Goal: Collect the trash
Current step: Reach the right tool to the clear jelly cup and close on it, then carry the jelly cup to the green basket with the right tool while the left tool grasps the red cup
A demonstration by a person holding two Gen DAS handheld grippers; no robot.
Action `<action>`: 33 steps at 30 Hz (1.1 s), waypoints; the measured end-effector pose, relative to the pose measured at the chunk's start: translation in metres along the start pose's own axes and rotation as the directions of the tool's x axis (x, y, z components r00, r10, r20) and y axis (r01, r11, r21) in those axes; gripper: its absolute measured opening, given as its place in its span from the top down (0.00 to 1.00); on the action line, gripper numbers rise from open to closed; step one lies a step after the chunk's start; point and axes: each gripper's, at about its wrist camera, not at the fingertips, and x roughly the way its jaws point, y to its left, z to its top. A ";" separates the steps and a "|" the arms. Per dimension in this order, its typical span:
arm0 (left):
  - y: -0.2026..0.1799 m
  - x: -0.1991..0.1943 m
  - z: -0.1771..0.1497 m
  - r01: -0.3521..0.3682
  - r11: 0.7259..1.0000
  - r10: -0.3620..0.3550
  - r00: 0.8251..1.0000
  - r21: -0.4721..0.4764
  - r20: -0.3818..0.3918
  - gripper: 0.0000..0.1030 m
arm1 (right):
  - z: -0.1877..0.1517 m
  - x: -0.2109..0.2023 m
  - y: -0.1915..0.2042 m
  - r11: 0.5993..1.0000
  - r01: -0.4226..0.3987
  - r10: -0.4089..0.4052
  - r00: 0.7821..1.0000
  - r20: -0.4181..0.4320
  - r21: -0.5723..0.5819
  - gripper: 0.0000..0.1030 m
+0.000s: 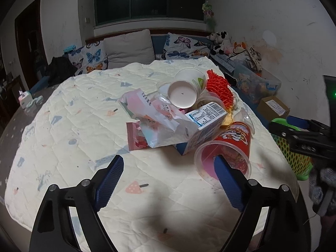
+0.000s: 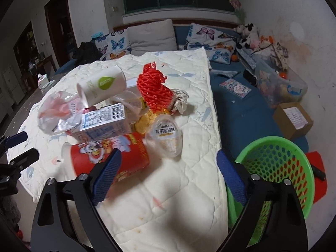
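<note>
The trash lies heaped on a quilted pad (image 1: 84, 126) spread over the desk (image 1: 12, 126), and both claws hang above its near part with nothing between their fingers. The left claw (image 1: 168, 174) stands wide apart; its right finger (image 1: 229, 184) reaches in front of the mouth of a red tub (image 1: 235, 138) lying on its side at about 1 o'clock from it, and whether it touches the tub cannot be told. Behind the tub a milk carton (image 1: 208, 121) rests tilted on a torn clear bag (image 1: 159, 121), with a pink wrapper (image 1: 135, 137) at the heap's 8 o'clock edge and a paper cup (image 1: 187, 88) tipped on top at 12. A red net (image 1: 218, 88) lies beyond the cup at 1 o'clock. The right claw (image 2: 168, 170) is also spread open, its left finger (image 2: 107, 174) in front of the tub's side. From this view a clear egg-shaped cup (image 2: 166, 134) lies just right of the tub at 12 o'clock, and a crumpled wrapper (image 2: 180, 100) sits beside the net. The pad's right edge runs from 12 down to 5 o'clock; just past it, at 3 o'clock, stands a green basket (image 2: 273, 153), partly behind the right finger (image 2: 231, 178). A cardboard box (image 2: 294, 119) sits beyond it at 2 o'clock. The near pad, from 6 to 9 o'clock in the left view, lies bare. A sofa (image 2: 241, 96) with pillows (image 1: 128, 48) closes off the far side.
</note>
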 end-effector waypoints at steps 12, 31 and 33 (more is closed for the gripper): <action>-0.016 0.006 -0.002 0.056 0.998 -0.056 0.998 -0.012 -0.012 0.24 | 0.022 0.053 -0.018 0.988 -0.153 0.154 0.984 -0.093 0.024 0.20; -0.041 0.024 -0.007 0.187 0.982 -0.186 0.981 0.014 -0.048 0.27 | 0.032 0.105 -0.036 0.943 -0.297 0.322 0.929 -0.184 0.151 0.22; -0.042 0.028 -0.006 0.190 0.982 -0.189 0.980 0.011 -0.054 0.28 | 0.030 0.108 -0.039 0.940 -0.303 0.330 0.925 -0.191 0.158 0.22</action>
